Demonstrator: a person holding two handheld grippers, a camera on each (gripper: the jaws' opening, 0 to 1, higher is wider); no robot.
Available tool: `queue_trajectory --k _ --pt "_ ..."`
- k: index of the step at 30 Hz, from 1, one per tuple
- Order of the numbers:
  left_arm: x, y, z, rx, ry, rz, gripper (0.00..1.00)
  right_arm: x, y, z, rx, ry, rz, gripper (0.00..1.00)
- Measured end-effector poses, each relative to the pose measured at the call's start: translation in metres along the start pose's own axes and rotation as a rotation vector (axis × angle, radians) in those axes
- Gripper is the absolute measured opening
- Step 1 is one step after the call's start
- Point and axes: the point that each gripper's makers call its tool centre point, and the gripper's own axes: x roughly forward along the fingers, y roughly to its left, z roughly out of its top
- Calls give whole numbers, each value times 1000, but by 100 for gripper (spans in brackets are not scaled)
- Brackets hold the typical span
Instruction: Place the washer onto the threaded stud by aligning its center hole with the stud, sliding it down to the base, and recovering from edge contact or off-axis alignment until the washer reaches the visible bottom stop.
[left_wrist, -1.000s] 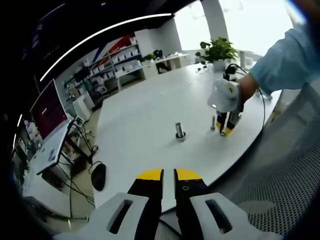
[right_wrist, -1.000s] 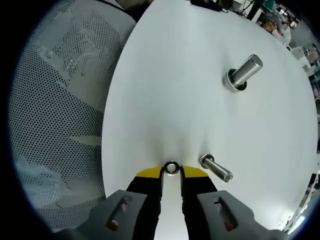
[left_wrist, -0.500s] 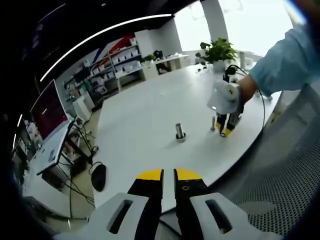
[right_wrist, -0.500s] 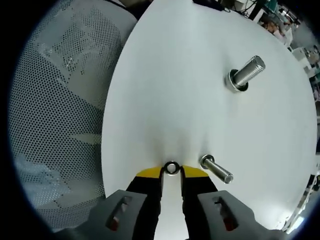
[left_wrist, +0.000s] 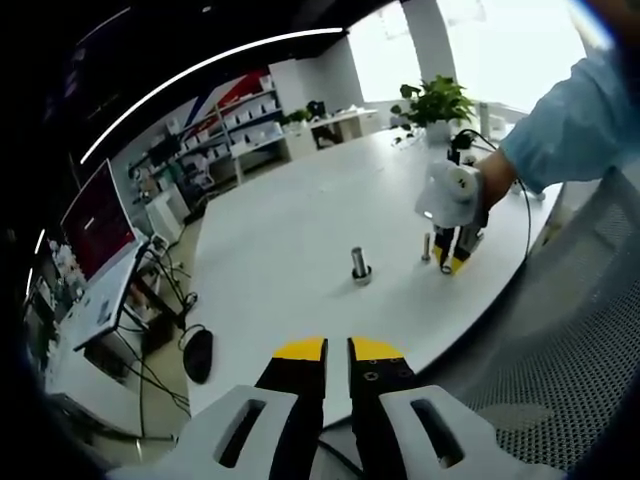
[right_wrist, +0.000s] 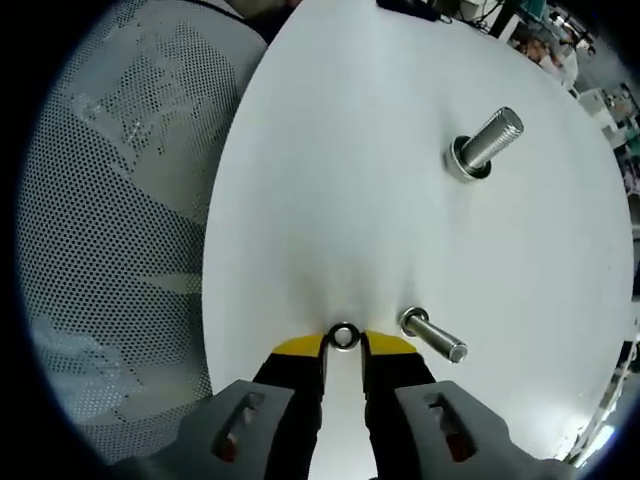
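While the right gripper (right_wrist: 343, 345) clamps the washer (right_wrist: 343, 336) at its yellow tips, the small threaded stud (right_wrist: 432, 338) stands just beside the washer.
Thin, rigid and likely slippery, the metal washer is best held by its outer rim, hole kept clear. A larger stud (right_wrist: 485, 143) stands well beyond the washer on the white table (right_wrist: 330, 180). Left gripper (left_wrist: 337, 352) jaws are nearly together, empty.
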Motion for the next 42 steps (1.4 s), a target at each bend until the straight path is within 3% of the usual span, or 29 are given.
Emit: queue_trajectory --k 42 --pt "2 -1 -6 4 39 -3 5 -1 -1 0 96 -82 -16 16"
